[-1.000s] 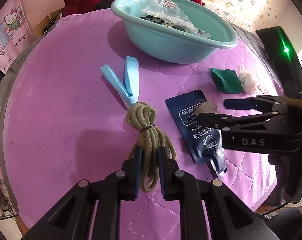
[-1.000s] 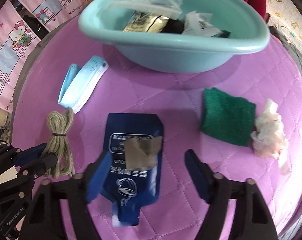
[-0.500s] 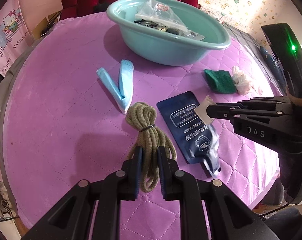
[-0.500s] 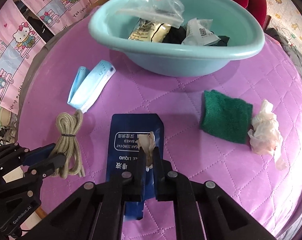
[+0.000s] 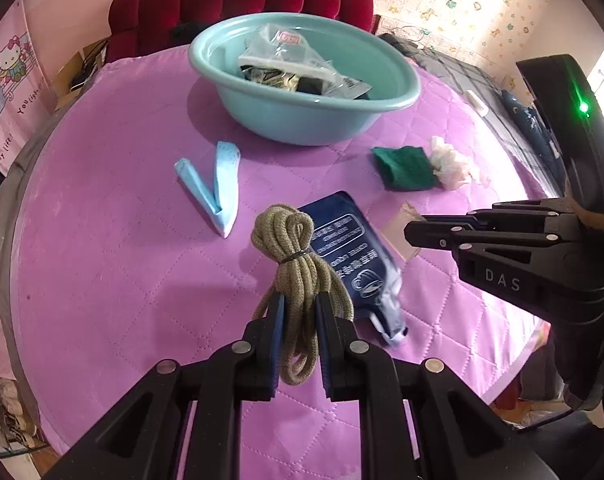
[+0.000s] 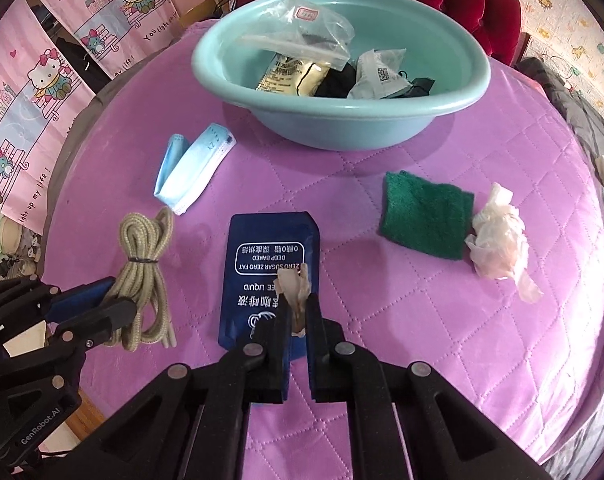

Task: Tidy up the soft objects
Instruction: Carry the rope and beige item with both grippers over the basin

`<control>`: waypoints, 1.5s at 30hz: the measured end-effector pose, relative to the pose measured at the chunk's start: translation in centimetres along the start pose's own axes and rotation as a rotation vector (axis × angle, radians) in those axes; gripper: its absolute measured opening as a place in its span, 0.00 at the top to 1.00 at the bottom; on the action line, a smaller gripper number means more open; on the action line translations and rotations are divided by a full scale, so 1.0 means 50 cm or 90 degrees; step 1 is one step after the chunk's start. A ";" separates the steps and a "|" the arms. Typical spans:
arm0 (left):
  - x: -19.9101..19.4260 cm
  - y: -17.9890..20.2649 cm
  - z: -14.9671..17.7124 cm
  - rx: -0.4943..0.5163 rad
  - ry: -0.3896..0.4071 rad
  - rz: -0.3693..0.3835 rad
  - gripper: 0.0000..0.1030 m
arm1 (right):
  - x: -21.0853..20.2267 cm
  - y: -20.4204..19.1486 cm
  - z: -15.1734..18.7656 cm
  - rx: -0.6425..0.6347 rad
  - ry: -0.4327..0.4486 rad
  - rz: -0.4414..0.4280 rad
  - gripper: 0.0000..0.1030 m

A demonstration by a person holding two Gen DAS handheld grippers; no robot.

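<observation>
A purple quilted cover (image 6: 441, 360) is spreading across the counter. At twelve o'clock a red tufted sofa (image 5: 242, 4) is sitting behind it. Pink cartoon-cat hangings (image 6: 42, 80) are lining the wall at ten o'clock, and sunlight is washing patterned wallpaper (image 5: 461, 8) at two o'clock.

Left gripper (image 5: 298, 308): matte black linkage arms, silver round rivets, blue pads inside fingers; "GenRobot.AI" printed white on body. Right gripper (image 6: 298, 312): same black build, "DAS" lettering, green LED on black housing, tan band.
</observation>
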State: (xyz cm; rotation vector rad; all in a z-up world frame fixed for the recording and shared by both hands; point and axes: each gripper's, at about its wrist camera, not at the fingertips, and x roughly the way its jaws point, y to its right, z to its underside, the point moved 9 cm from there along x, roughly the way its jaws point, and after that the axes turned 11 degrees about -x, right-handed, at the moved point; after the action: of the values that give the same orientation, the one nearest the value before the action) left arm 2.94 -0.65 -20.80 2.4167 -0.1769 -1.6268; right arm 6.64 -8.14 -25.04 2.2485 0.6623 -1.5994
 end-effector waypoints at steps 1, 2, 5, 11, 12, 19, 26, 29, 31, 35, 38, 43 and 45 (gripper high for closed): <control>-0.005 0.004 -0.002 0.001 0.002 0.003 0.84 | -0.008 0.000 0.001 0.002 0.002 0.001 0.95; -0.012 0.007 -0.004 0.005 0.004 0.004 0.84 | -0.014 0.001 0.001 0.002 0.004 0.003 0.95; -0.030 0.022 -0.012 0.029 0.014 -0.003 0.84 | -0.034 0.003 0.000 0.002 0.010 0.007 0.95; -0.061 0.055 -0.035 0.044 0.025 0.023 0.84 | -0.075 0.007 -0.010 0.004 0.025 0.014 0.95; -0.066 0.059 -0.039 0.046 0.027 0.025 0.84 | -0.084 0.009 -0.014 0.004 0.029 0.017 0.95; -0.098 0.091 -0.089 0.058 0.044 0.048 0.84 | -0.146 0.024 -0.052 0.009 0.063 0.020 0.95; -0.107 0.113 -0.156 0.078 0.063 0.056 0.84 | -0.186 0.052 -0.110 0.009 0.090 0.031 0.95; -0.103 0.115 -0.190 0.081 0.068 0.052 0.84 | -0.196 0.068 -0.137 0.014 0.098 0.030 0.95; -0.099 0.113 -0.217 0.082 0.070 0.054 0.84 | -0.200 0.079 -0.156 0.017 0.102 0.029 0.95; -0.084 0.115 -0.261 0.089 0.071 0.048 0.84 | -0.197 0.107 -0.196 0.018 0.104 0.039 0.95; -0.065 0.116 -0.295 0.085 0.068 0.050 0.84 | -0.188 0.124 -0.218 0.020 0.103 0.043 0.95; -0.033 0.117 -0.344 0.084 0.066 0.050 0.84 | -0.167 0.153 -0.262 0.027 0.107 0.036 0.95; -0.017 0.117 -0.366 0.084 0.066 0.046 0.84 | -0.158 0.164 -0.278 0.029 0.106 0.037 0.95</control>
State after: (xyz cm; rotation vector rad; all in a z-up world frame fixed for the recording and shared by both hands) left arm 19.70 -3.98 -11.94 2.5533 -0.3602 -1.4984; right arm 19.98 -9.74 -13.14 2.4301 0.6022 -1.4260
